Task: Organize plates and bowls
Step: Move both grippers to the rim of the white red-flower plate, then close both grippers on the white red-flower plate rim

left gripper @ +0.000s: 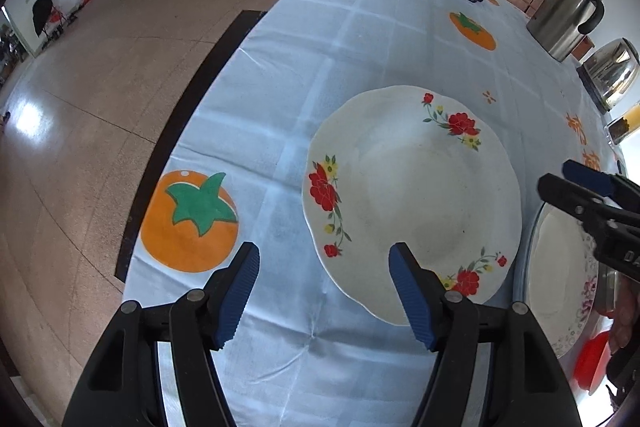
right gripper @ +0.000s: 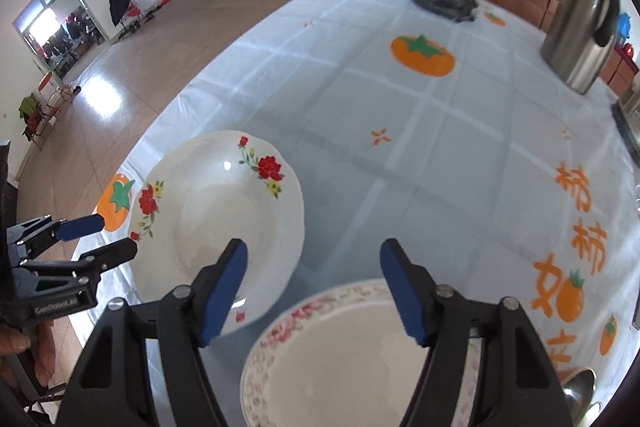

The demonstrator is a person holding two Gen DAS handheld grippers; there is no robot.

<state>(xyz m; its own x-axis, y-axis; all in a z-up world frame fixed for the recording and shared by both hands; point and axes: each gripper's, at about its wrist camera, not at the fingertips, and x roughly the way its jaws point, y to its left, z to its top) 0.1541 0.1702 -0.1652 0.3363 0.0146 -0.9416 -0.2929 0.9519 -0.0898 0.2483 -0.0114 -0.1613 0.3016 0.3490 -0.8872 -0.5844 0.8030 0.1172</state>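
red-flower plate (left gripper: 412, 195) sits on the table (left gripper: 340, 47), its near rim at 1 o'clock from the left tool (left gripper: 322, 291); pink-rimmed plate (right gripper: 340, 355) lies right under the right tool (right gripper: 314, 293), both tools released, holding nothing

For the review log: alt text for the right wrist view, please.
The right tool, open and empty, hovers over the rim of a pink-patterned plate on a persimmon-print tablecloth. A red-flowered plate lies left, the left tool beside it.
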